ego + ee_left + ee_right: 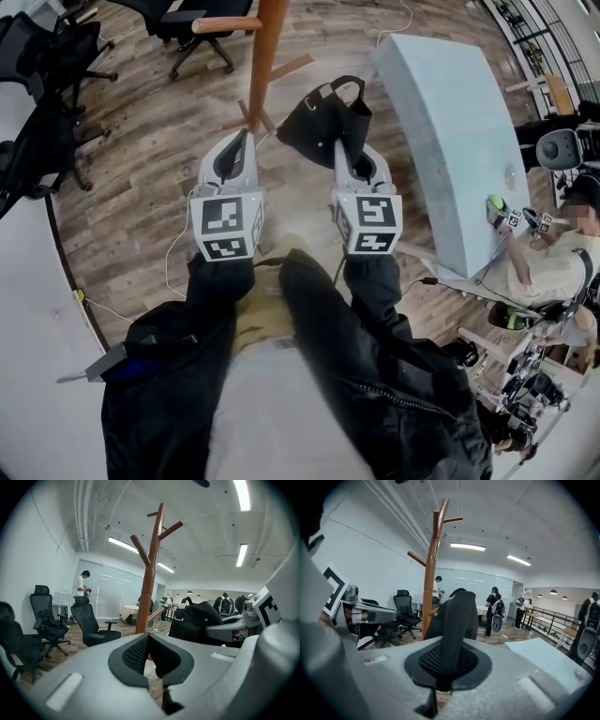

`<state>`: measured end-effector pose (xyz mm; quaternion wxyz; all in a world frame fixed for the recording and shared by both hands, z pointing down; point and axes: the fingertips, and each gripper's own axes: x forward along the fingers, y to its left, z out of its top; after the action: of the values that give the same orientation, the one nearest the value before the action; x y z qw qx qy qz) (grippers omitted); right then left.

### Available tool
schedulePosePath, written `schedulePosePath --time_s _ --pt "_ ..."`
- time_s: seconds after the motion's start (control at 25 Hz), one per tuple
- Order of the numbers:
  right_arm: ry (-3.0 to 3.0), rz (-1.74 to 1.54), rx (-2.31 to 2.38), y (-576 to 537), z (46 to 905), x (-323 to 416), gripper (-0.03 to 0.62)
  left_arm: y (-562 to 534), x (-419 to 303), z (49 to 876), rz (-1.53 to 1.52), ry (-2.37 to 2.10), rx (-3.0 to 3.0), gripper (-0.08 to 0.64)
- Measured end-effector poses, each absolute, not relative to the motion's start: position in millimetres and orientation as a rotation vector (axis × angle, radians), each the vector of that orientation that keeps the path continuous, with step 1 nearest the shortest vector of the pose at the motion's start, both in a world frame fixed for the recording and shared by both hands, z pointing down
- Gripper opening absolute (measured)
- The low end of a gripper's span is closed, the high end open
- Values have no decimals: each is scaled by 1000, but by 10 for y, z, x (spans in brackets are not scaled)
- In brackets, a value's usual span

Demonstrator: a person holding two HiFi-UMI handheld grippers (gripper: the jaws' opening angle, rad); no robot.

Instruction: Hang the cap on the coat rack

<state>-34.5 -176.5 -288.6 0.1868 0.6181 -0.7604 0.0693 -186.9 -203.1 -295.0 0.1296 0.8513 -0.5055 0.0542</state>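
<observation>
The right gripper (349, 155) pinched the black cap (319, 122) by 1 edge, its crown hanging free beside the coat rack (268, 56), ready for hooking. The left gripper (240, 142), jaws pressed together and empty, kept out of the way.

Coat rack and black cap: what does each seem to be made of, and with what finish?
Tall brown coat rack: apparently wood, smooth with a slight sheen; reddish-brown colour and angled peg-like branches suggest it, though grain is not legible. Black cap: soft matte fabric, probably woven cloth; it sags and folds where the right claw pinches it.
</observation>
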Motion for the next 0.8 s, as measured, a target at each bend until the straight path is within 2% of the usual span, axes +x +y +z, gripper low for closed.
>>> schedulePosePath --time_s 0.64,0.8 --pt "-2406 120 1338 -2316 -2733 -133 12 -2322 -1286 -2990 190 -1723 2348 -6" --pt "-2478 135 1204 -2490 -2753 -280 11 -2428 -1413 -3064 183 -1820 2271 -6"
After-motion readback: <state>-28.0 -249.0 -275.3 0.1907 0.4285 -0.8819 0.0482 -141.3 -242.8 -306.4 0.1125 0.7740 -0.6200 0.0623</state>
